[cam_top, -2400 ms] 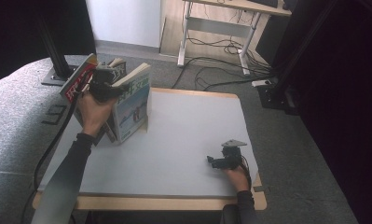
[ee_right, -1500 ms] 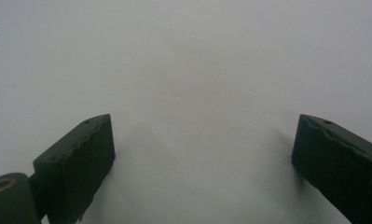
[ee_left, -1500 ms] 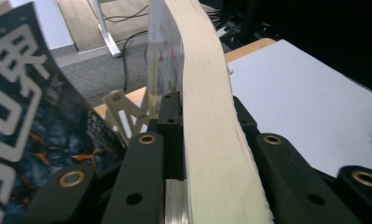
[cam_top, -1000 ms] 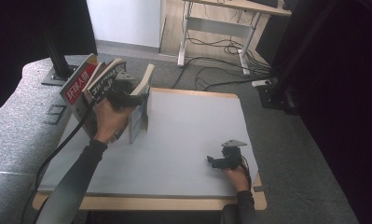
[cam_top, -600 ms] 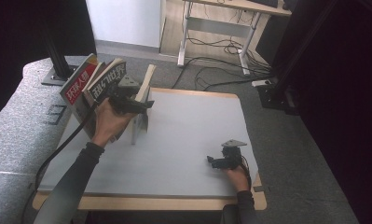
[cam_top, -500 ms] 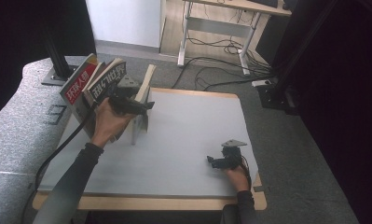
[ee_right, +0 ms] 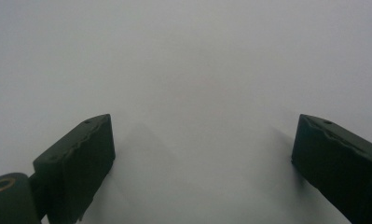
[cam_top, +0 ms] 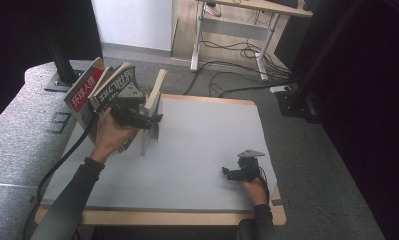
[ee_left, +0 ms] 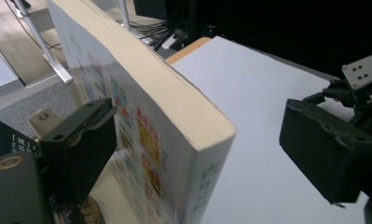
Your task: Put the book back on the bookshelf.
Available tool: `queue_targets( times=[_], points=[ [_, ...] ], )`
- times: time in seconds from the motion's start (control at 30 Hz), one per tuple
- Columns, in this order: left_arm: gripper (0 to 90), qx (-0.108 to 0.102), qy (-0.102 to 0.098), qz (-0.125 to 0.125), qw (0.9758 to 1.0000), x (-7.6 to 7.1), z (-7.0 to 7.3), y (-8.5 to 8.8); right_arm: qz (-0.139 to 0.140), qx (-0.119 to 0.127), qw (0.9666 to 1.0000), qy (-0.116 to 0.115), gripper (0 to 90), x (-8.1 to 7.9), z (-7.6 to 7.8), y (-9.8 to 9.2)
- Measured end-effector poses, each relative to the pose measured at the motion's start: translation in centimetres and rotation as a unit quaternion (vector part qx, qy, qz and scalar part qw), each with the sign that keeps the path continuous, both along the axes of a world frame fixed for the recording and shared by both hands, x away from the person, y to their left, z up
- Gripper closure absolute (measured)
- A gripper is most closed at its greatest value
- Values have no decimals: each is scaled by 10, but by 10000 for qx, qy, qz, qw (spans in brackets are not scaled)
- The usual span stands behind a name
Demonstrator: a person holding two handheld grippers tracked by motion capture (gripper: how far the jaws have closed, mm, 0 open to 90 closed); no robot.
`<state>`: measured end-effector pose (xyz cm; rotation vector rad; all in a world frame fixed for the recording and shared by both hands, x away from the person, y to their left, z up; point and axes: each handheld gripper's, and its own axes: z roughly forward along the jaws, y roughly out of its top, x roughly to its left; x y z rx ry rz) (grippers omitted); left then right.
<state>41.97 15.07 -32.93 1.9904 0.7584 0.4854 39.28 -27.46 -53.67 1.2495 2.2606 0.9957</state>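
High view: left gripper at table's far-left corner, jaws either side of upright book standing on edge, apart from leaning books to its left. Right gripper rests near right front edge, well apart from book.

Left gripper view: book between jaws, gap at right pad; jaws just opening, grip released.

Right gripper view: jaws spread wide over bare table, nothing between.

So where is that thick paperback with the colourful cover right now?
In the high view the paperback stands upright on the table's far left side, between the left tool's open jaws, just right of two leaning books.
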Motion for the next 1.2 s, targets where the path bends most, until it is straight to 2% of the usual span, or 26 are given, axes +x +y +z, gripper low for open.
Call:
queue_targets(
  times=[0.43, 1.2],
  points=[
    [90, 15, 0, -236, 9997, -15, -8, 6, 6, -7, 10000, 4, 54, 0, 0, 0],
    [15, -142, 93, -247, 9995, -33, -36, 33, 1, -10, 10000, -1, 54, 0, 0, 0]
  ],
)
